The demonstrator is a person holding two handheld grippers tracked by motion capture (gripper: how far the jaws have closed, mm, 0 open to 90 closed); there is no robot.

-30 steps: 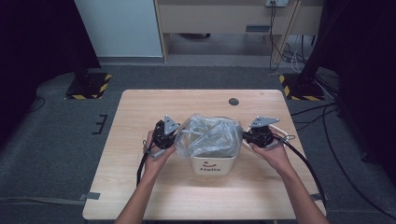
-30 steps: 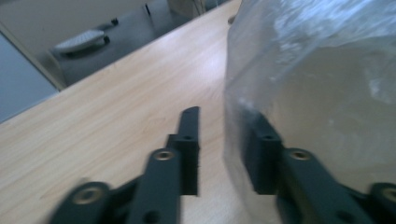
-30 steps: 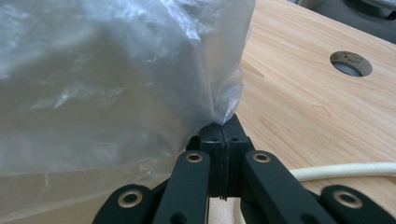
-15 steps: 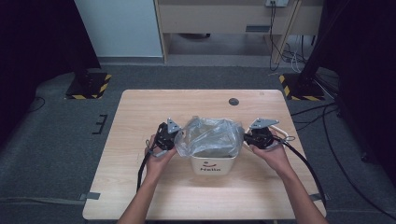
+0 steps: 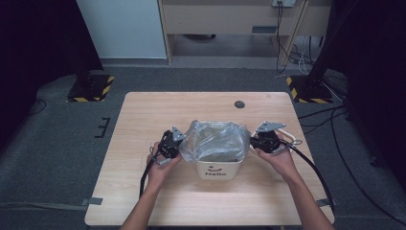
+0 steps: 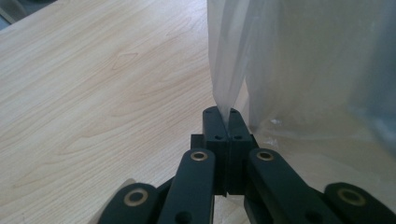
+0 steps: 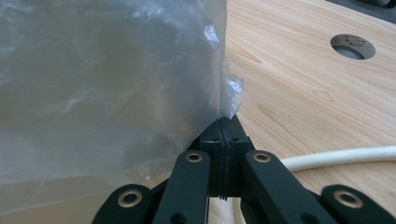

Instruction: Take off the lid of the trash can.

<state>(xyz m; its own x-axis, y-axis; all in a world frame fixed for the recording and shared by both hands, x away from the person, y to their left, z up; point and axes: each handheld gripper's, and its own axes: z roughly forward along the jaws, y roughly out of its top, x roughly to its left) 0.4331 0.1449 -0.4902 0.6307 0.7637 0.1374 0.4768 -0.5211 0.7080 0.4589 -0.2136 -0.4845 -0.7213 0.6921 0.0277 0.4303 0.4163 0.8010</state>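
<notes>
A small white bin [image 5: 218, 170] with a smiley face and "Hello" on its front stands on the wooden table [image 5: 143, 120]. A clear plastic bag [image 5: 215, 139] lines it and puffs up above the rim. My left gripper [image 5: 178, 143] is shut on the bag's left edge; in the left gripper view the black jaws [image 6: 227, 122] pinch the film [image 6: 224, 60]. My right gripper [image 5: 252, 140] is shut on the bag's right edge, where the film [image 7: 140, 79] rises from between the closed jaws [image 7: 223, 126].
A round cable hole [image 5: 239, 104] sits near the table's far edge, also seen as a cable hole [image 7: 352, 45] in the right gripper view. A white cable [image 7: 336, 156] lies on the wood by my right gripper. Bare wood stretches left of the bin.
Both grippers have sunk slightly and stay on the bag's edges; the bag is stretched a little wider over the bin.
</notes>
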